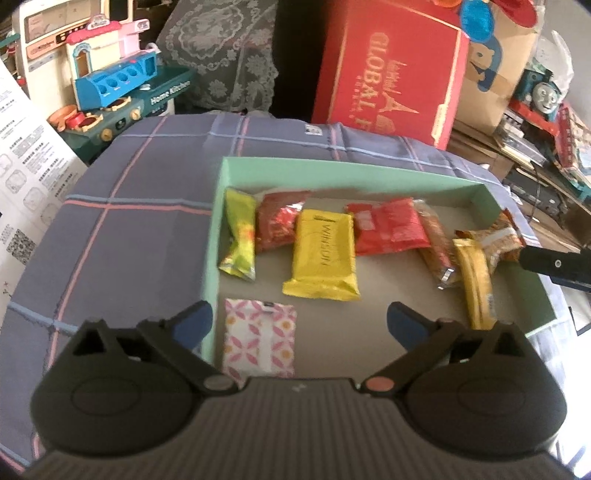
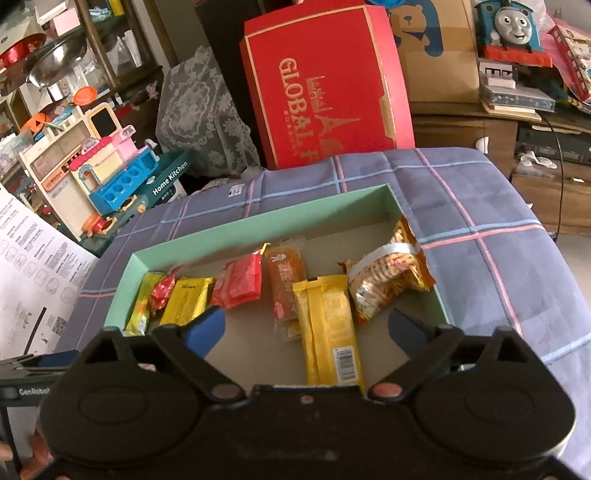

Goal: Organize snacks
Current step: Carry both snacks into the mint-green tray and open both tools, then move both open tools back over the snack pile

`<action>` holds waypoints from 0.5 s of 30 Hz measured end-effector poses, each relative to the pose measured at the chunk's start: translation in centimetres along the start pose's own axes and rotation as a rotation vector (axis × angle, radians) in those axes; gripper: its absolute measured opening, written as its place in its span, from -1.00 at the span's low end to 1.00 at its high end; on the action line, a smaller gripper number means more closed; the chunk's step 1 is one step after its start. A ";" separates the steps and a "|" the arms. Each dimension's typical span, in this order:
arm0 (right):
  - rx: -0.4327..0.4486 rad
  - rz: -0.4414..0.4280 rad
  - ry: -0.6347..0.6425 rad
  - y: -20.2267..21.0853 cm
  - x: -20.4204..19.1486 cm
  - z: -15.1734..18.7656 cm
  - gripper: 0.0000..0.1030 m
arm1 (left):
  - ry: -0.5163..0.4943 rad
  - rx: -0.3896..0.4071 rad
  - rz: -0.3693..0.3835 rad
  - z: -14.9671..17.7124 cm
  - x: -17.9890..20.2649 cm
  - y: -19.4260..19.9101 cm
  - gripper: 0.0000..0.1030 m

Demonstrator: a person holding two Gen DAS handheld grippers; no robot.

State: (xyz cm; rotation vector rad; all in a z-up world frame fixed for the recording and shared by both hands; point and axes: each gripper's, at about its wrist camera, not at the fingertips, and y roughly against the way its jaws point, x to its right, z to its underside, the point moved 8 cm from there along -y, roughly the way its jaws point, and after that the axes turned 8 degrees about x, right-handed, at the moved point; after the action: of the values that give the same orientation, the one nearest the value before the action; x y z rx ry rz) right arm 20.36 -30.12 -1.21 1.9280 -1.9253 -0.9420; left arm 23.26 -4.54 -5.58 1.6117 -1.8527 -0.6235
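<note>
A shallow green box (image 1: 218, 206) (image 2: 258, 218) on the checked cloth holds several snack packs in a row: a yellow-green pack (image 1: 240, 236), a red foil pack (image 1: 277, 221), a yellow Winson pack (image 1: 323, 254) (image 2: 184, 301), a red pack (image 1: 388, 225) (image 2: 240, 282), a brown bar (image 1: 437, 243) (image 2: 286, 284), a long yellow bar (image 1: 476, 280) (image 2: 330, 325) and an orange cracker bag (image 1: 491, 240) (image 2: 388, 277). A pink patterned sachet (image 1: 260, 339) lies at the box's near left. My left gripper (image 1: 299, 321) is open above the sachet, empty. My right gripper (image 2: 306, 328) is open over the long yellow bar, empty.
A red Global gift box (image 1: 388, 70) (image 2: 328, 88) stands behind the table. A toy kitchen (image 1: 122, 85) (image 2: 110, 173) is at the left, a cardboard box (image 2: 439, 55) and a toy train (image 2: 509, 29) at the right. A printed sheet (image 1: 26, 177) leans at the left edge.
</note>
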 end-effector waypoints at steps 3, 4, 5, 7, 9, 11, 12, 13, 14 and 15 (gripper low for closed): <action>0.006 -0.002 -0.009 1.0 0.4 0.2 0.96 | -0.024 -0.004 0.024 0.5 1.4 0.7 1.00; 0.005 -0.004 -0.010 1.3 0.6 0.3 0.97 | -0.032 -0.006 0.031 0.6 1.9 0.9 1.00; 0.004 -0.004 -0.012 1.6 0.8 0.4 0.97 | -0.042 -0.008 0.038 0.8 2.5 1.1 1.00; 0.004 -0.002 -0.016 2.4 1.1 0.6 0.98 | -0.063 -0.011 0.055 1.3 3.7 1.4 1.00; 0.007 0.000 -0.021 3.2 1.7 0.8 1.00 | -0.088 -0.016 0.072 1.8 5.0 1.8 1.00; 0.012 0.004 -0.028 4.1 2.4 1.1 1.00 | -0.111 -0.022 0.086 2.4 6.3 2.0 1.00; 0.014 0.006 -0.033 4.5 2.8 1.3 1.00 | -0.128 -0.026 0.095 2.8 7.0 2.2 1.00; 0.014 0.008 -0.039 5.0 3.3 1.5 1.00 | -0.141 -0.030 0.102 3.2 7.7 2.2 1.00; 0.014 0.011 -0.044 5.4 3.7 1.7 1.00 | -0.155 -0.035 0.110 3.5 8.3 2.3 1.00; 0.014 0.014 -0.050 5.8 4.2 1.9 1.00 | -0.167 -0.041 0.118 3.9 9.0 2.4 1.00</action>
State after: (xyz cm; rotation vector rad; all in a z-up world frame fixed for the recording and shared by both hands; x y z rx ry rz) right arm 14.23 -34.18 -0.30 1.9137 -1.9751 -0.9843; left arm 18.06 -13.21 -5.56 1.4502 -2.0248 -0.7588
